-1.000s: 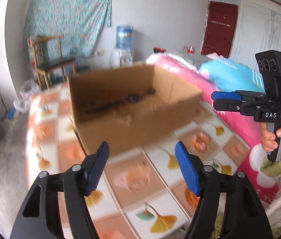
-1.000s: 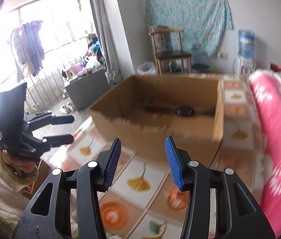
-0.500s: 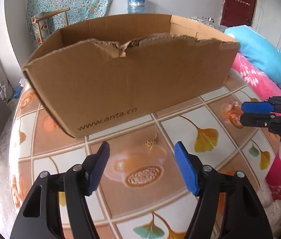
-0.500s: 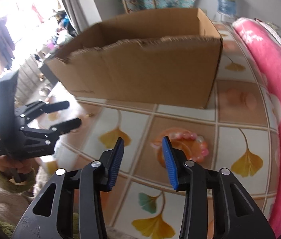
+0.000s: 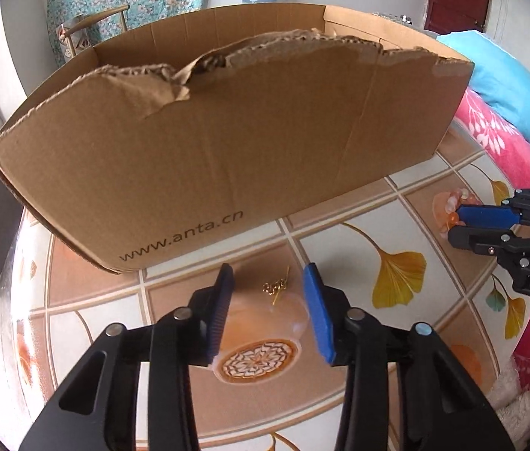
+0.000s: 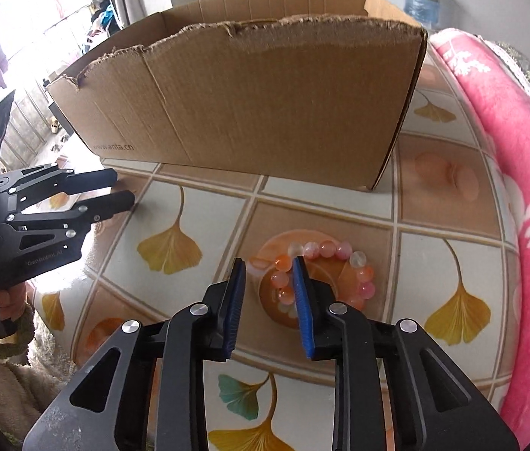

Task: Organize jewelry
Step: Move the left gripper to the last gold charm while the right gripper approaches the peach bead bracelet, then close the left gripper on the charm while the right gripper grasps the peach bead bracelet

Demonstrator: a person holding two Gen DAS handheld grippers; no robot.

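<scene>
Both hand-held grippers have dropped low over the patterned surface (image 5: pixel 396 225) in the last second, and the cardboard box (image 5: pixel 227 143), seen from above a moment ago, now rises in front of them like a wall.

The left hand-held gripper (image 5: pixel 268 293) has just been closing its jaws. They stand apart, one on each side of a small gold earring (image 5: pixel 276 287) that lies on the surface just in front of the box. The pads do not press on it yet; bare tile shows on either side.

The right hand-held gripper (image 6: pixel 268 285) has also just been narrowing its jaws. They are close together but not shut, set over the near left arc of a pink and orange bead bracelet (image 6: pixel 325 263) lying flat on an orange roundel well in front of the box. A few beads sit between the blue pads; whether a pad already touches one I cannot tell, and the bracelet looks to be resting on the surface, not lifted.

So both pieces are bracketed at once and both pinches look to be under way. Neither piece is in the box yet. The earring seems the trickier of the two: tiny and flat, it could slip under the pads unless the tips come right down to the tile. The beads may roll aside.
</scene>
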